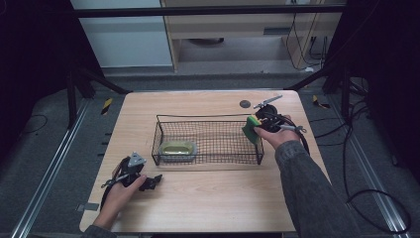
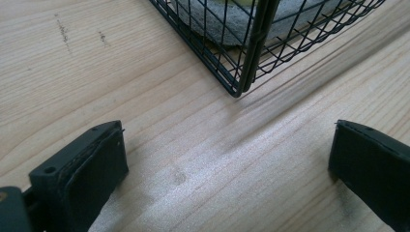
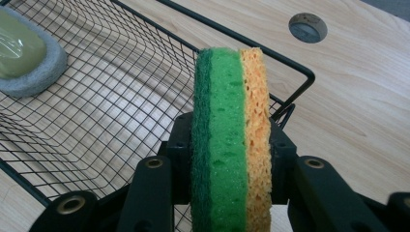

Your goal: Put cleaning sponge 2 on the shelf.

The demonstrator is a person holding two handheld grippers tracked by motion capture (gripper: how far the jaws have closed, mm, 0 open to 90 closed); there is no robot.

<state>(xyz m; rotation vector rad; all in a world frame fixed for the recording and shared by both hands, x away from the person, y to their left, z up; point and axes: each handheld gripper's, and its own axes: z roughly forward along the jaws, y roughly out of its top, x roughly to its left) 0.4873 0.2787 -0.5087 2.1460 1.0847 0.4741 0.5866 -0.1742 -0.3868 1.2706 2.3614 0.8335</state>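
Note:
A green and yellow sponge (image 3: 229, 140) stands on edge between the jaws of my right gripper (image 1: 257, 128), which is shut on it. In the high view the sponge (image 1: 251, 129) hangs over the right end of a black wire basket (image 1: 208, 117). Inside the basket, at its left end, lies a grey pad with a pale green top (image 1: 178, 149), also seen in the right gripper view (image 3: 26, 53). My left gripper (image 1: 154, 181) rests on the table in front of the basket's left corner (image 2: 239, 87); its pads (image 2: 101, 159) stand wide apart over bare wood.
The wooden table (image 1: 208, 198) has a round cable hole (image 1: 245, 104) behind the basket's right end. Black frame legs and cables surround the table on the floor.

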